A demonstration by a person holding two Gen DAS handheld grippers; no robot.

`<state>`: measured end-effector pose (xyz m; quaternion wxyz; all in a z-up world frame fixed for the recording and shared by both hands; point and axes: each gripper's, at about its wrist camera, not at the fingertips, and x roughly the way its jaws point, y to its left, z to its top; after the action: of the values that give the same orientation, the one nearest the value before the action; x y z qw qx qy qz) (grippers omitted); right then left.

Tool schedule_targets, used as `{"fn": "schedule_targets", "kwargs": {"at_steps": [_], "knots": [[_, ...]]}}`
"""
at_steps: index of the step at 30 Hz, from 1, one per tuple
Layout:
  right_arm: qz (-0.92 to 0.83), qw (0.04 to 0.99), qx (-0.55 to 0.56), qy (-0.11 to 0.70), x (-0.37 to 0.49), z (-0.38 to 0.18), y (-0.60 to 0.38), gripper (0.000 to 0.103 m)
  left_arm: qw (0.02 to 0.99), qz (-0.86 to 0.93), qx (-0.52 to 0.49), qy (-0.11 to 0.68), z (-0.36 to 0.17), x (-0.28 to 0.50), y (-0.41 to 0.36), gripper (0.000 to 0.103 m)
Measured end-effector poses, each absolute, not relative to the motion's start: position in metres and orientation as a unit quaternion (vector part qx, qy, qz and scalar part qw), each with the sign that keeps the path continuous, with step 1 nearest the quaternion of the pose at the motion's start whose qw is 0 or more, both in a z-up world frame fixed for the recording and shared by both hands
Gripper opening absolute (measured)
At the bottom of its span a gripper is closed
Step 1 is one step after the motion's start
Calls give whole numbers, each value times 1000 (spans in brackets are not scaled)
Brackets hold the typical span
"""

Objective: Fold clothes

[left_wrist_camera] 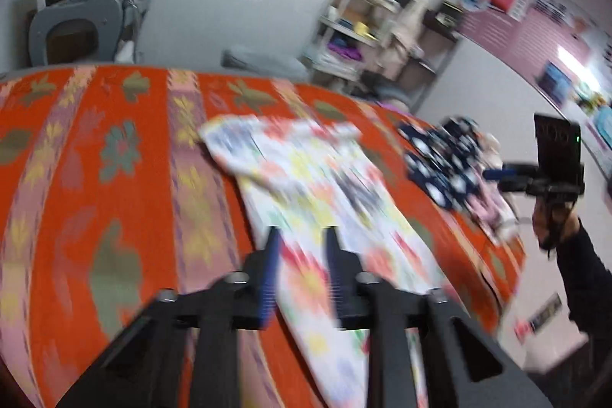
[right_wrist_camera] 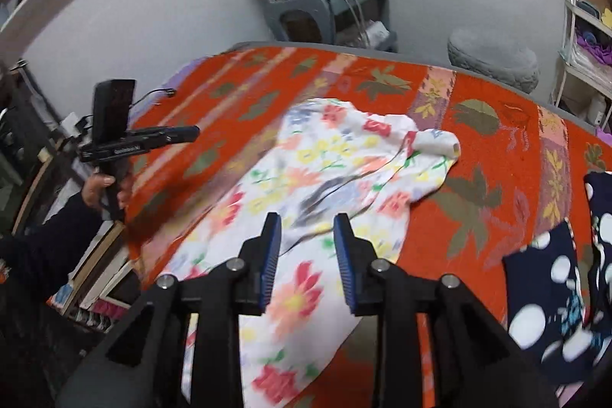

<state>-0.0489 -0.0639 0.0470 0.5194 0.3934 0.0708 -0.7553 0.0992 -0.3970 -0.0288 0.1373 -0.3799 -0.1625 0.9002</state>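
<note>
on red blanket [right_wrist_camera: 478,102], floral garment [right_wrist_camera: 325,159] lies crumpled.

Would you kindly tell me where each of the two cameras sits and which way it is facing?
Left wrist: on the left gripper, looking along its open fingers over the floral garment on the orange bedcover; the right hand shows with its gripper.
Right wrist: on the right gripper, fingers open, above the same floral garment; the left hand shows.
Shared: garment, bedcover, the dark dotted cloth, the grey unit behind.
</note>
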Motion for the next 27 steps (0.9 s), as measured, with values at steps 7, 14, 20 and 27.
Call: {"fn": "schedule_targets", "kwargs": {"at_steps": [7,14,20,27], "knots": [[-718,541,434,64,133,37,25,63,180,870,-419,-190,-71,204,-352,71],[-664,533,524,11,197,-82,35,63,211,840,-450,-219,-113,295,-314,70],[-659,510,553,2,187,-147,26,57,209,832,-440,-266,-146,308,-314,70],[-675,498,545,-13,184,-155,33,57,222,806,-491,-245,-179,299,-298,70]]}}
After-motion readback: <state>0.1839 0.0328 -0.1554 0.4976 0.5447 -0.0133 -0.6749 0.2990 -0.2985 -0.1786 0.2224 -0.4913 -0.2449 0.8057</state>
